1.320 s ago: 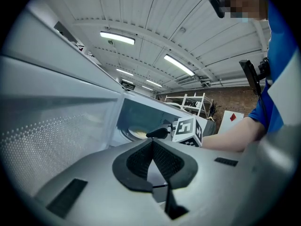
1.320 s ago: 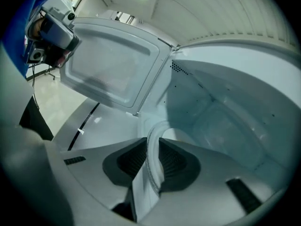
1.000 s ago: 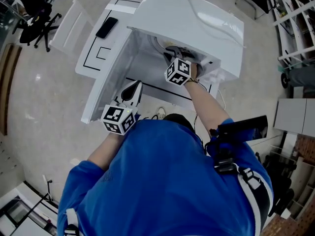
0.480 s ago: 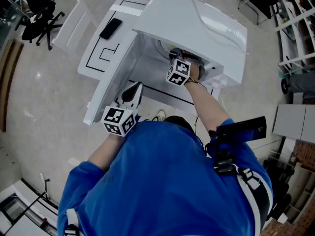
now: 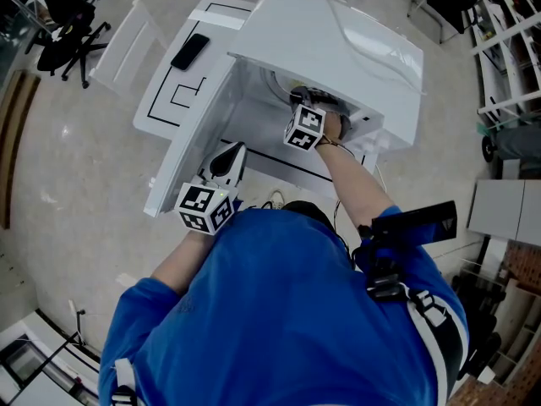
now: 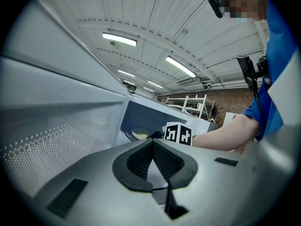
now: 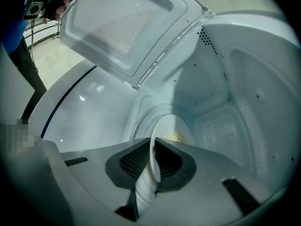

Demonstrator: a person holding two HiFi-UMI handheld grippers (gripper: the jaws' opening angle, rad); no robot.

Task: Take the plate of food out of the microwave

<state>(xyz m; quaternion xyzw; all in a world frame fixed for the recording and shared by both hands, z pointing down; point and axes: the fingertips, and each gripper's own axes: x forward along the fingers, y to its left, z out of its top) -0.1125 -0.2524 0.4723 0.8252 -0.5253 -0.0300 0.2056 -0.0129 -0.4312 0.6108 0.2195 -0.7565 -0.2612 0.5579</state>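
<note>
one plate point(image 7: 168, 130): right gripper point(image 7: 154, 148) jaws just closing on it; left gripper point(image 6: 153, 145) jaws together.

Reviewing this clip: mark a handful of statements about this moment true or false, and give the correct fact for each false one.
1. The microwave door is open. True.
2. The right gripper has the rim of the plate between its fingers. True; the fingers have just been closing and now press on the rim.
3. The plate sits on a table outside. False: it is inside the microwave.
4. The left gripper holds a cup. False: its fingers are together with nothing between them.
</note>
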